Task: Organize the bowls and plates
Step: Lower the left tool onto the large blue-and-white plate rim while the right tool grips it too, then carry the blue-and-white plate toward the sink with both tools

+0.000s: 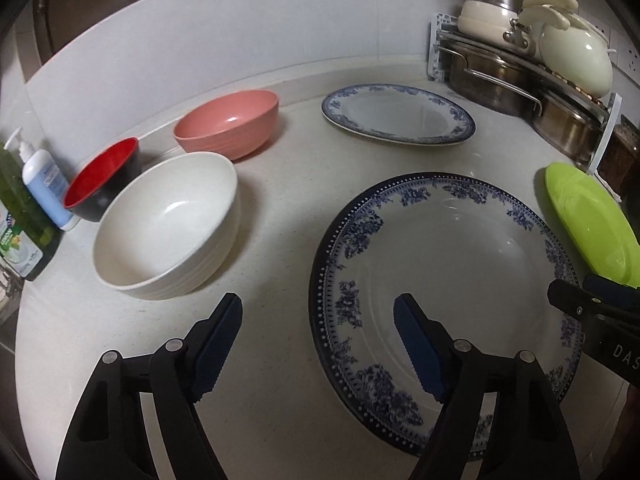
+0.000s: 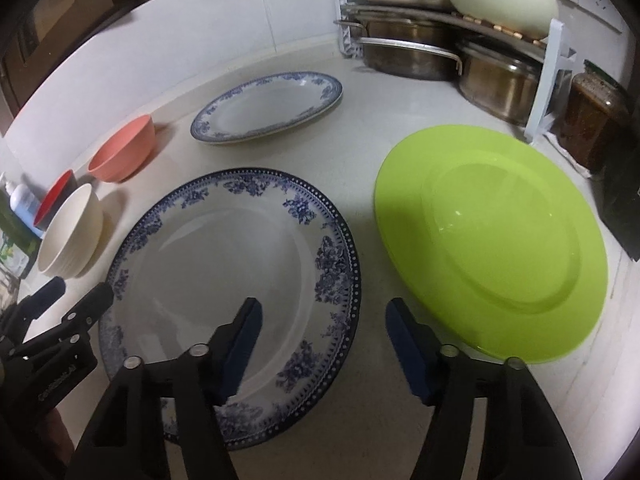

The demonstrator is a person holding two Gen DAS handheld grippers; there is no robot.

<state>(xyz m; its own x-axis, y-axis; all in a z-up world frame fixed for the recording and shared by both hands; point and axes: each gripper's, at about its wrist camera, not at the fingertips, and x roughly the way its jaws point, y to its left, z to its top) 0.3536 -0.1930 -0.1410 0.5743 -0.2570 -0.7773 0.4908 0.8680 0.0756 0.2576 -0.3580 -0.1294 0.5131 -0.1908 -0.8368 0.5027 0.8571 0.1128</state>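
Both the left gripper [image 1: 318, 344] and the right gripper [image 2: 322, 340] are hovering with jaws spread wide, gripping nothing. The large blue-patterned plate [image 2: 224, 280] is lying on the table [image 1: 280, 208], the green plate [image 2: 492, 240] at its 3 o'clock, the white bowl [image 1: 168, 220] at its 9 o'clock.

we see a pale speckled table [image 1: 280, 208] carrying a white bowl [image 1: 168, 224], pink bowl [image 1: 228, 124], red bowl [image 1: 102, 178], two blue-patterned plates [image 1: 444, 300] [image 1: 398, 114], a green plate [image 2: 492, 240], soap bottles [image 1: 42, 188] and a pot rack [image 1: 520, 80].
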